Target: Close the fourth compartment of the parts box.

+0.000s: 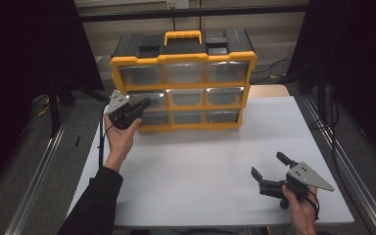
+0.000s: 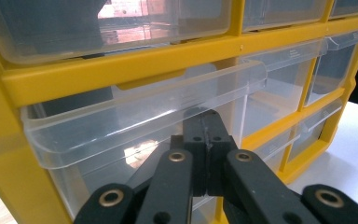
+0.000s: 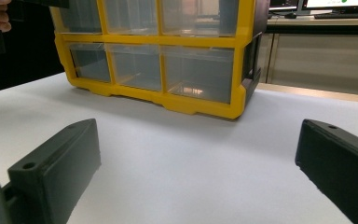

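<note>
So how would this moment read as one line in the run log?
left gripper: shut, tips under lip of middle-left drawer | right gripper: open, on table | organizer: drawers look closed

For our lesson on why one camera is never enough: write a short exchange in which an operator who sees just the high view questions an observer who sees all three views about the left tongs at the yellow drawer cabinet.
Operator: Are the left tongs open or shut at the cabinet?
Observer: The left tongs are shut, jaws pressed together with nothing between them.
Operator: Where exactly are their tips?
Observer: Just under the front lip of the clear drawer at the left of the middle row of the cabinet. I cannot tell whether they touch the lip.
</note>
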Action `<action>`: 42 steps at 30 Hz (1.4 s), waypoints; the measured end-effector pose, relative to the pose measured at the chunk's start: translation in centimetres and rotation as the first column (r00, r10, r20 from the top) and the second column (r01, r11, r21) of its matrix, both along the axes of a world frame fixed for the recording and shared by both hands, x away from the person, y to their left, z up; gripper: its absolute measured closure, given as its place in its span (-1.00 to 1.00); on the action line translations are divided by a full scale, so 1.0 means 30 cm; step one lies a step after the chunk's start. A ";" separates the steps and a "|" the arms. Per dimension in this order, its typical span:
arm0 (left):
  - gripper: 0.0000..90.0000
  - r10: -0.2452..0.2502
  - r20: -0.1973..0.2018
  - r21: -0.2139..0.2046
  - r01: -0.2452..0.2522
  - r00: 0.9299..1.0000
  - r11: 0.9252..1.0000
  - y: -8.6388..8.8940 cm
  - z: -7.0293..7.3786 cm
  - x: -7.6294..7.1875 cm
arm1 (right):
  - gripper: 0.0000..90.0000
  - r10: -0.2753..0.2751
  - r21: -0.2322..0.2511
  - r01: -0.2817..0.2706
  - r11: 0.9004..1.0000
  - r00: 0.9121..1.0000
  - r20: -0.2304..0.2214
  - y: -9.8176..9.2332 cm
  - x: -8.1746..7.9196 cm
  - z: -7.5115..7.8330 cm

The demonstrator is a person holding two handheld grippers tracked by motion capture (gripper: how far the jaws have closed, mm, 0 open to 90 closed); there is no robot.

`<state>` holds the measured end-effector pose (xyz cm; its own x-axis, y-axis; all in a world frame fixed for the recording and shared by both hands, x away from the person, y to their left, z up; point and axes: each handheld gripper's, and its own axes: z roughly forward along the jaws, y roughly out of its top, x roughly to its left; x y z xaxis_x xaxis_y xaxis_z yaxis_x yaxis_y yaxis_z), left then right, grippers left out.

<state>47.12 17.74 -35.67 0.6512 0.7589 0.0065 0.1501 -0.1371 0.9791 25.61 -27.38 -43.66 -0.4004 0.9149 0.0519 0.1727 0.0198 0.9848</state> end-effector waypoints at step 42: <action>1.00 0.020 0.005 0.034 -0.020 1.000 0.999 -0.007 -0.003 0.048 | -1.00 0.003 0.001 -0.003 1.000 1.000 0.000 0.000 0.000 0.000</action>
<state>48.56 17.54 -35.77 0.6355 0.7713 0.0355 0.1483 -0.1671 0.9747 25.61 -27.39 -43.67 -0.4027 0.9138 0.0525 0.1727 0.0196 0.9848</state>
